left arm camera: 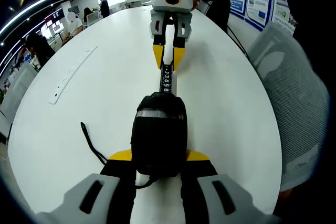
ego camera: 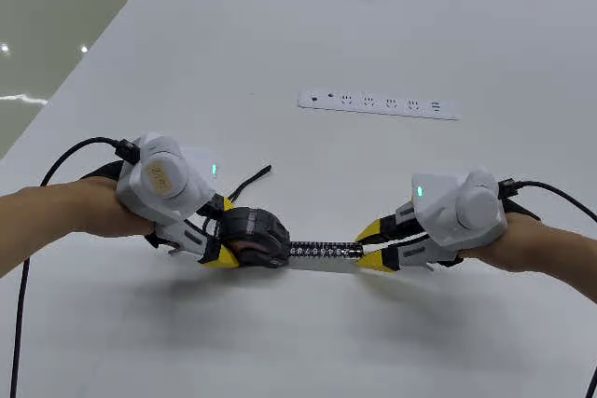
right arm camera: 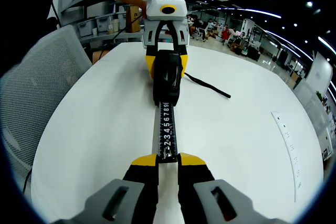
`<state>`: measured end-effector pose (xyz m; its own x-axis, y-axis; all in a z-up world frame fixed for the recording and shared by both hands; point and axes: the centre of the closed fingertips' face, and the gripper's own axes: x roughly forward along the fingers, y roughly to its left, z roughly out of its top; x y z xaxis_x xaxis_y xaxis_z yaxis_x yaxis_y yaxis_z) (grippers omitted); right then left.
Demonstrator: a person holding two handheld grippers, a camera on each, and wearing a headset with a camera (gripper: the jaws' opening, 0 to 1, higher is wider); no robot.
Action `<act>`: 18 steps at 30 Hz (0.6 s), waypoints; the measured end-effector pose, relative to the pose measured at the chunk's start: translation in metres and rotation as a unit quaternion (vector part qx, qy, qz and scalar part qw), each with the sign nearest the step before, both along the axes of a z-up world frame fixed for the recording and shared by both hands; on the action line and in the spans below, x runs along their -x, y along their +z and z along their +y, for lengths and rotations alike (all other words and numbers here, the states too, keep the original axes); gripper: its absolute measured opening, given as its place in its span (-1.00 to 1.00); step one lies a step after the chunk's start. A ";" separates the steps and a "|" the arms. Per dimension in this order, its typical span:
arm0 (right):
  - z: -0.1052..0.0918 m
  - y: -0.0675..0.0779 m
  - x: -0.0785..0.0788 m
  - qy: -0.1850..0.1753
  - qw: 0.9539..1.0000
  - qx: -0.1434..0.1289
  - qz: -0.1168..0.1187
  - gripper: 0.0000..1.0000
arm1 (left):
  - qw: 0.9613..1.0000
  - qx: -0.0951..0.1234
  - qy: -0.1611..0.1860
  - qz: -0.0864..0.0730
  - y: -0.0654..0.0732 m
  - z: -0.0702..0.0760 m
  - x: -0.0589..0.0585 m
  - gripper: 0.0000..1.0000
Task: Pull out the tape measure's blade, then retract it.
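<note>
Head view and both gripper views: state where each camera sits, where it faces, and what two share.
Head view: on the headset, facing forward and down at the table; both forearms and grippers show.
Left gripper view: on the left gripper, facing along its jaws past the tape measure to the right gripper; own jaws show.
Right gripper view: on the right gripper, facing along the blade to the left gripper; own jaws show.
Shared: both gripper views show the stretched blade.
</note>
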<state>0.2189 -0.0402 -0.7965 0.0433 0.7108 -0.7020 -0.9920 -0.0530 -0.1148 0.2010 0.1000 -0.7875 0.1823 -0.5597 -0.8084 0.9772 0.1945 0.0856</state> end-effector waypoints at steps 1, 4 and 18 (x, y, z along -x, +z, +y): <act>0.000 0.000 0.000 0.000 1.000 0.000 0.000 -0.76 | 1.000 0.000 0.000 0.000 0.000 0.000 0.000 -0.45; -0.002 0.000 0.000 0.000 1.000 -0.001 -0.001 -0.76 | 1.000 0.000 0.000 0.000 -0.001 0.001 -0.001 -0.45; -0.004 -0.001 0.001 -0.004 1.000 -0.001 0.001 -0.75 | 1.000 -0.001 -0.002 -0.001 -0.002 0.001 -0.002 -0.45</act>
<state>0.2181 -0.0443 -0.7971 0.0480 0.7111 -0.7014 -0.9927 -0.0440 -0.1126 0.2026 0.1007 -0.7896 0.1810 -0.5589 -0.8093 0.9778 0.1906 0.0870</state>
